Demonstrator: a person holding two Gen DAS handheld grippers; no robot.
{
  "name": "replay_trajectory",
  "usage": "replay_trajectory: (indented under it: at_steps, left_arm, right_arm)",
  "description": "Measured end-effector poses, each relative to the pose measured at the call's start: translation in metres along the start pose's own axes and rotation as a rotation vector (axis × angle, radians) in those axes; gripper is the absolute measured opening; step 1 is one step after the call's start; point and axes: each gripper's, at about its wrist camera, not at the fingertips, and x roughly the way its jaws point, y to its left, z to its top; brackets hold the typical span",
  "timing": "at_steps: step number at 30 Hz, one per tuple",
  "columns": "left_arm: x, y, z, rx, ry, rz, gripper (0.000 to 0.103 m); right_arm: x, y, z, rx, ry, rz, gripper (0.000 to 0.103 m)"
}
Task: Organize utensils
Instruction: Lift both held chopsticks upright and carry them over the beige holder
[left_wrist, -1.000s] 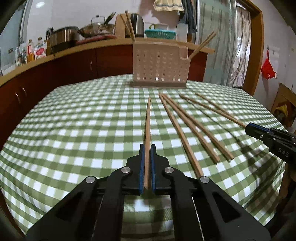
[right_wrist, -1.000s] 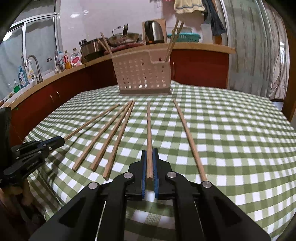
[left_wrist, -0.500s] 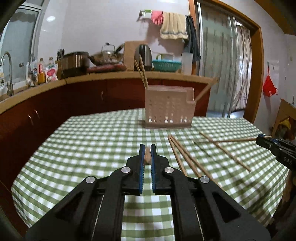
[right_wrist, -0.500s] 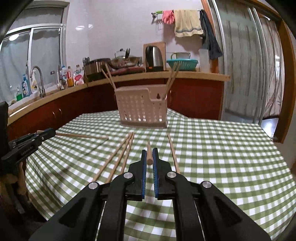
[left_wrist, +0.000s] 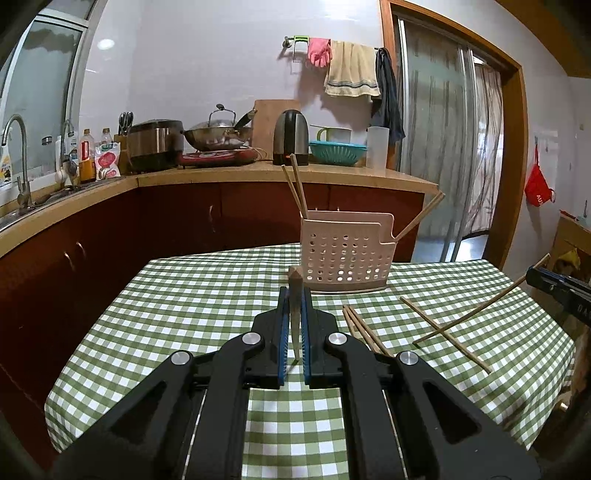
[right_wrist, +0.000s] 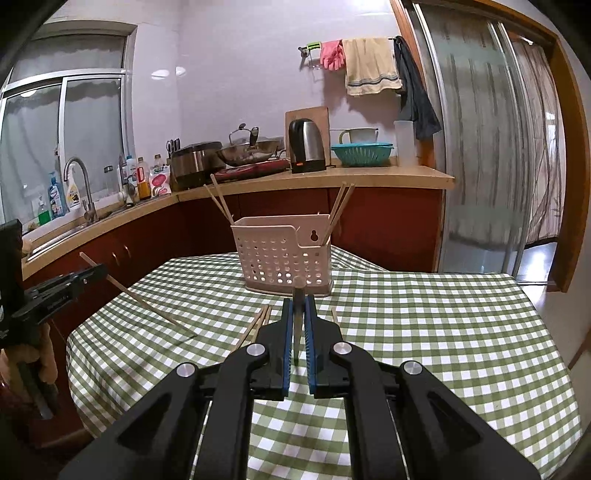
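My left gripper (left_wrist: 294, 295) is shut on a wooden chopstick (left_wrist: 295, 280), lifted off the table and pointing at the perforated pink utensil basket (left_wrist: 345, 258). My right gripper (right_wrist: 299, 306) is shut on another chopstick (right_wrist: 299, 286), also lifted, facing the same basket (right_wrist: 284, 258). The right gripper also shows at the right edge of the left wrist view (left_wrist: 561, 291), and its chopstick (left_wrist: 476, 314) slants down over the table. The left gripper shows at the left of the right wrist view (right_wrist: 74, 280). Several chopsticks stand in the basket.
Loose chopsticks (left_wrist: 364, 328) lie on the green checked tablecloth (left_wrist: 192, 314) in front of the basket, one more (left_wrist: 447, 334) to the right. A kitchen counter (left_wrist: 258, 173) with a kettle, wok and sink runs behind the table.
Both grippers have risen from the table with their chopsticks and tilted up towards level. The basket now appears lower in both views.
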Motion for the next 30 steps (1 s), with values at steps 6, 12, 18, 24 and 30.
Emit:
replay_trajectory:
  at_steps: [6,12,18,24,30]
  left_arm:
    - [0.013,-0.001,0.013,0.027,-0.003,-0.007,0.006]
    - [0.025,-0.004,0.023,0.044,-0.004,-0.018,0.006]
    - [0.037,-0.001,0.033,0.037,0.002,-0.031,0.006]
    - [0.048,0.006,0.041,0.006,0.012,-0.046,0.006]
    - [0.048,0.009,0.054,0.002,-0.019,-0.052,0.006]
  right_arm:
    - [0.014,0.0,0.014,-0.018,0.014,0.007,0.007]
    - [0.028,0.001,0.027,-0.036,0.001,0.013,0.007]
    - [0.044,0.001,0.039,-0.042,-0.018,0.017,0.007]
    - [0.053,0.002,0.046,-0.039,-0.026,0.025,0.007]
    - [0.051,0.004,0.06,-0.043,-0.05,0.03,0.007]
